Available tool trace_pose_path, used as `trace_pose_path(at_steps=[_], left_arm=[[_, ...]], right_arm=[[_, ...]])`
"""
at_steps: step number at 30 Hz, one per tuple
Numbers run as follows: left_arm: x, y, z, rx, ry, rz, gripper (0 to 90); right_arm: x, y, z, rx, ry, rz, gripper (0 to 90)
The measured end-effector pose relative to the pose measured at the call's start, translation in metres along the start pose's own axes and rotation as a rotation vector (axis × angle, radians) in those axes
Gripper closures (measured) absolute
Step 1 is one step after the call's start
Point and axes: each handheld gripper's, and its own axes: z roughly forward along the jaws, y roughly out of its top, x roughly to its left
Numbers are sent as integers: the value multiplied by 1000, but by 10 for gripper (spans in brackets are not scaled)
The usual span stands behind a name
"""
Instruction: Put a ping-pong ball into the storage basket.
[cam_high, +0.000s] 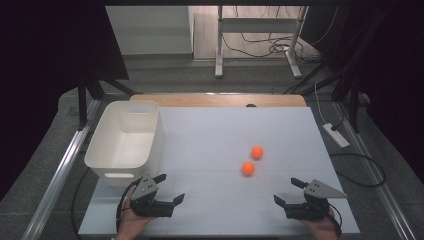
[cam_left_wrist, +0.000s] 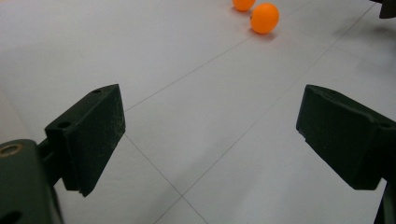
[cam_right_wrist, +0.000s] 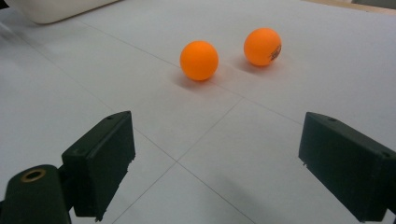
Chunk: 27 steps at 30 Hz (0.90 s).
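Two orange balls lie on the white counter, right of centre in the high view. The nearer ball and the farther ball sit close together but apart, a small gap between them. Neither is touched by anything.

Left tongs rest low at the near edge of the counter, held in the person's left hand. Jaws spread wide, nothing between them. They stand just in front of the white bin, which sits at the counter's left side, long axis running away from the person. In the left gripper view the tongs point across bare counter; both balls show far off at the top edge, the nearer ball whole, the farther ball cut by the frame.

Right tongs rest at the near right of the counter, held in the person's right hand. Jaws also spread wide, empty. In the right gripper view the tongs face both balls across open counter: the nearer ball lies a little left of the midline, the farther ball to its right, a dark printed mark on its side. A corner of the bin shows at upper left.

Thin seam lines cross the counter surface. Balls lie nearer the right tongs than the left; well apart from the bin.
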Motion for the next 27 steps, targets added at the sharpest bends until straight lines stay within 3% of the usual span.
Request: trace_pose_path(at_steps=[27], left_arm=[[-3,16,13,17,-12,-2,89]], right_arm=[[0,0,0,4,-7,0,116]])
